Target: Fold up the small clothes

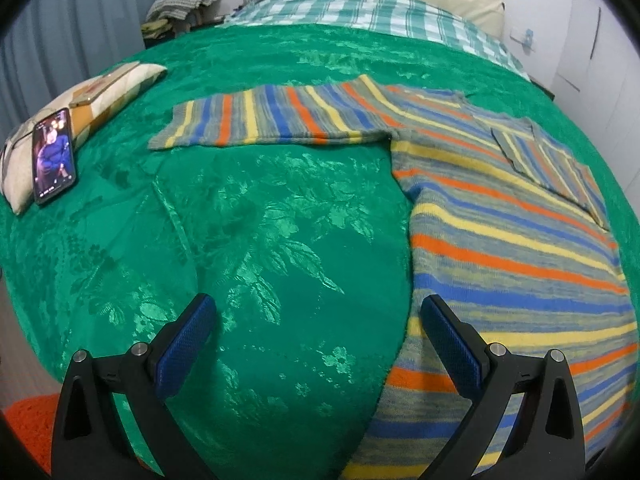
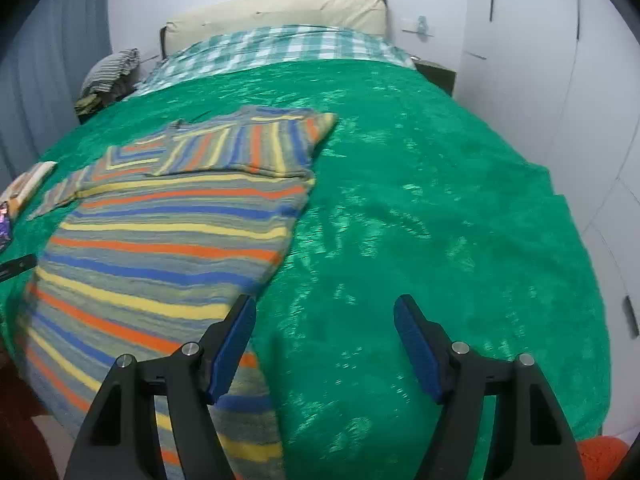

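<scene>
Green bedspread [image 1: 280, 208] carried striped sweater [image 1: 500, 216] toward its right edge, one sleeve folded in | I kept left gripper [image 1: 318, 344] and right gripper [image 2: 324, 344] spread, empty | risk: outstretched sleeve [image 1: 272, 118] bunching when pinched | phone [image 1: 54, 160] and pillow [image 1: 100, 92] near left edge.

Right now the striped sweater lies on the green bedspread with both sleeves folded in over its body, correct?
Not quite: only one sleeve is folded over the striped sweater. The other sleeve lies stretched out on the green bedspread, as the left wrist view shows.
</scene>
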A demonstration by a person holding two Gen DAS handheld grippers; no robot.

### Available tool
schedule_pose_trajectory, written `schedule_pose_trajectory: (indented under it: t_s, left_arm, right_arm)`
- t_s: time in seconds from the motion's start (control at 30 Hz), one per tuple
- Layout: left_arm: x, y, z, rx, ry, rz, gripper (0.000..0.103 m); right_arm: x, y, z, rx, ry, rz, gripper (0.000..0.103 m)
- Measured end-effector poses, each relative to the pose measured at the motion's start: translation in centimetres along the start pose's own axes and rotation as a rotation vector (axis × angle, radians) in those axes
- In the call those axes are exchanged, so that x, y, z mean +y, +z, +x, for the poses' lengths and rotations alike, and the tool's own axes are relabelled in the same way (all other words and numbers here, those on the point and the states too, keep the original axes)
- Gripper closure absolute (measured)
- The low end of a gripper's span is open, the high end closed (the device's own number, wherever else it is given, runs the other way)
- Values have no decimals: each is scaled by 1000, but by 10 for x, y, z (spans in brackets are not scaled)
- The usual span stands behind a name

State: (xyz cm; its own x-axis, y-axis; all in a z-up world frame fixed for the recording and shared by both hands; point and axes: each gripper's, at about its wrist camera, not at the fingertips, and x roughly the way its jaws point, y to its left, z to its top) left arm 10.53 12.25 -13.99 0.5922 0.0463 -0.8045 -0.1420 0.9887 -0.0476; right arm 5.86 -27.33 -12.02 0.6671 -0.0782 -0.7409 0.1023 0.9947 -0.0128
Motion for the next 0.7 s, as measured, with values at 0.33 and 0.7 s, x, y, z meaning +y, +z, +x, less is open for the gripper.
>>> schedule_pose_trajectory:
  t_s: [0.33, 0.7]
  left_arm:
    - [0, 9, -22, -26, -75, 22, 1]
    - [1, 20, -18, -12, -72, 136, 1]
  right_arm:
    - [-18, -3, -8, 2, -143, 105, 32]
    - [31, 4, -21, 6, -200, 44, 28]
